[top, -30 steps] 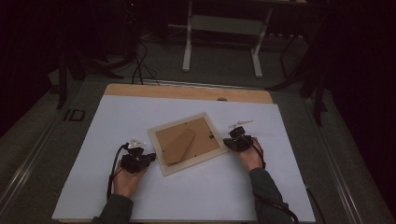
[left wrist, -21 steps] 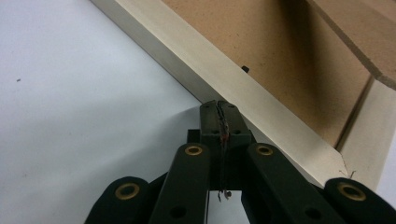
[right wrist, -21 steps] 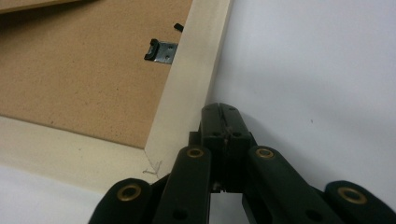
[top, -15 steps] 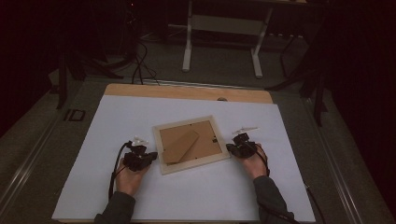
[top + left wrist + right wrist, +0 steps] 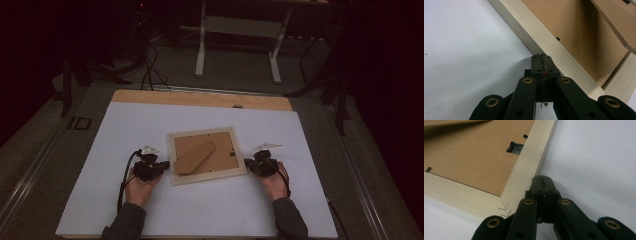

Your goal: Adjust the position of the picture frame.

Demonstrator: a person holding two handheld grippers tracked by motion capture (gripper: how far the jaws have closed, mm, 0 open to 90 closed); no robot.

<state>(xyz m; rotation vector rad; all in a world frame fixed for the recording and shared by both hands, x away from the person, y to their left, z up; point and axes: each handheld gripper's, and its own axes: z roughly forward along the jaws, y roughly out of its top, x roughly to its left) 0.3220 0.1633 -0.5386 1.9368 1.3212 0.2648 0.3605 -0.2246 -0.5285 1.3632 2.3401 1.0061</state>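
A pale wooden picture frame (image 5: 205, 177) lies face down on the white table, its brown backing board (image 5: 220, 152) and folded stand (image 5: 194, 156) showing. My left gripper (image 5: 165, 164) is shut, its tip against the frame's left side (image 5: 541, 40). On the other side my right gripper (image 5: 246, 163) is shut too, with its tip at the frame's right edge (image 5: 529, 167) near the front corner. In the left gripper view the jaw tips (image 5: 541, 57) meet with nothing between them, and the right gripper (image 5: 541, 179) looks the same. A small metal clip (image 5: 514, 147) sits on the backing.
The white table cover (image 5: 150, 120) ends at a wooden strip (image 5: 200, 99) at the back. Behind it stand a white desk frame (image 5: 237, 45) and loose cables (image 5: 150, 70) on the dark floor. A cable (image 5: 122, 180) trails from the left gripper.
The frame has turned from tilted to nearly square with the table. My right gripper and hand have moved toward the near edge along the frame's right side. The left gripper stayed put.
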